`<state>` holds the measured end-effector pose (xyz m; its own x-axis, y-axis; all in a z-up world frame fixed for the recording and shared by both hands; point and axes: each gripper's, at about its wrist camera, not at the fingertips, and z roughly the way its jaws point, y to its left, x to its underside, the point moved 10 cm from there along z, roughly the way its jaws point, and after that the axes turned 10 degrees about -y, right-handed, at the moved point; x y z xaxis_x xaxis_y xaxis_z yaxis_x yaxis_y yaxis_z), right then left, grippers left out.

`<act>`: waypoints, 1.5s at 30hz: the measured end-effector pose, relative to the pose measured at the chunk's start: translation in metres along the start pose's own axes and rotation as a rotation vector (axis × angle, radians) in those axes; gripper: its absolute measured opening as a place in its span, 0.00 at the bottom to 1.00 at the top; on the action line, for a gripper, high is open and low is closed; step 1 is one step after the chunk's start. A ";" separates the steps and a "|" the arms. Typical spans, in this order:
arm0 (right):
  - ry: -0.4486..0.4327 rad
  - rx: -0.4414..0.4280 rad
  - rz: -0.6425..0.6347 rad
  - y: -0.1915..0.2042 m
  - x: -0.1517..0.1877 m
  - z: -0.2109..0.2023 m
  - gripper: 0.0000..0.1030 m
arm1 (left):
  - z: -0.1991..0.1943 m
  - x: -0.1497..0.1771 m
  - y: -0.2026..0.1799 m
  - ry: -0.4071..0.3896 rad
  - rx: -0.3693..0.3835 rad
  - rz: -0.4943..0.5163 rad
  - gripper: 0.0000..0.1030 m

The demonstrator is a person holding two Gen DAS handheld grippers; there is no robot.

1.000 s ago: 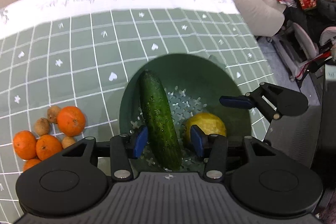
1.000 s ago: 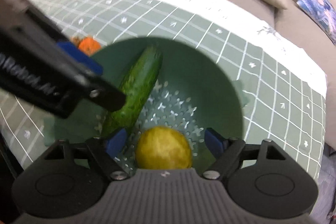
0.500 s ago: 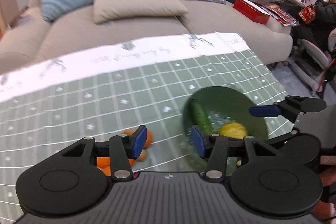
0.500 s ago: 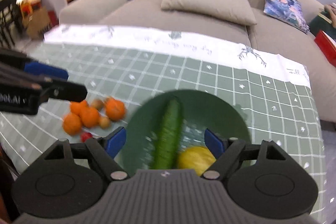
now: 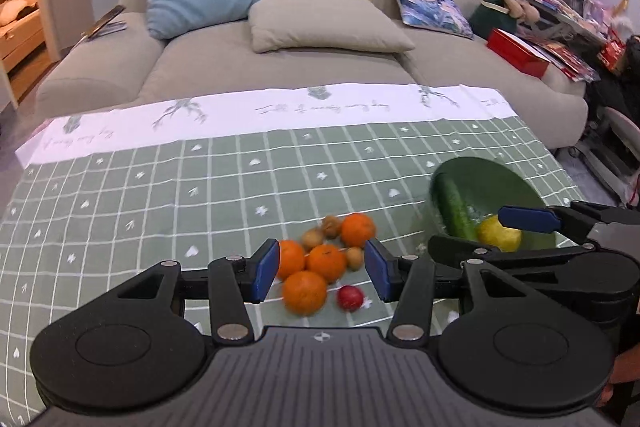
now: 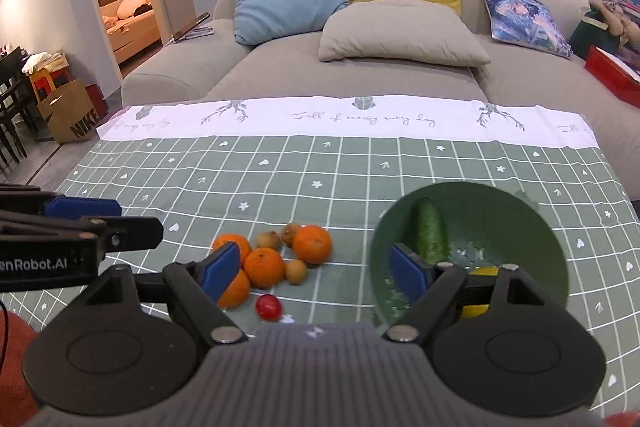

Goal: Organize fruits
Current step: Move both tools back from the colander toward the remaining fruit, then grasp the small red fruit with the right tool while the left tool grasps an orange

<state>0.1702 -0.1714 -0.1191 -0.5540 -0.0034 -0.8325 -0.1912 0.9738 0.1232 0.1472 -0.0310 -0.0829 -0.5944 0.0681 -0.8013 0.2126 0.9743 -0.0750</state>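
A green colander bowl (image 5: 496,179) (image 6: 520,211) at the table's right holds a cucumber (image 5: 452,205) (image 6: 430,231) and a yellow lemon (image 5: 500,235) (image 6: 482,271), the lemon partly hidden in the right wrist view. Several oranges (image 5: 326,261) (image 6: 312,243), small brown fruits (image 5: 330,225) (image 6: 268,239) and a small red fruit (image 5: 349,298) (image 6: 267,307) lie in a cluster left of the bowl. My left gripper (image 5: 320,269) is open and empty, above and short of the cluster. My right gripper (image 6: 314,271) is open and empty, between cluster and bowl.
The table carries a green checked cloth (image 6: 320,167) with a white far border. A grey sofa (image 6: 360,67) with cushions stands behind it. A paper bag (image 6: 72,115) and chairs stand at far left; a red box (image 5: 520,53) and clutter lie at right.
Both grippers have pulled up and back from the bowl, leaving the cucumber and lemon in it. The views now take in the whole table and the fruit cluster.
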 end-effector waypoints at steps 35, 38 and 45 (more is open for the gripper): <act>0.221 -0.098 -0.190 0.043 0.083 0.083 0.29 | 0.075 0.078 0.035 0.229 0.060 -0.239 0.56; 0.239 -0.103 -0.183 0.042 0.089 0.091 0.29 | 0.085 0.081 0.035 0.253 0.062 -0.253 0.56; 0.254 -0.116 -0.178 0.043 0.093 0.103 0.28 | 0.100 0.081 0.034 0.267 0.062 -0.254 0.59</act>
<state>0.1940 -0.1067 -0.2469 -0.6849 -0.2424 -0.6872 -0.3864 0.9204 0.0604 0.1835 -0.0138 -0.2099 -0.8137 -0.1125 -0.5703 0.0741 0.9530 -0.2937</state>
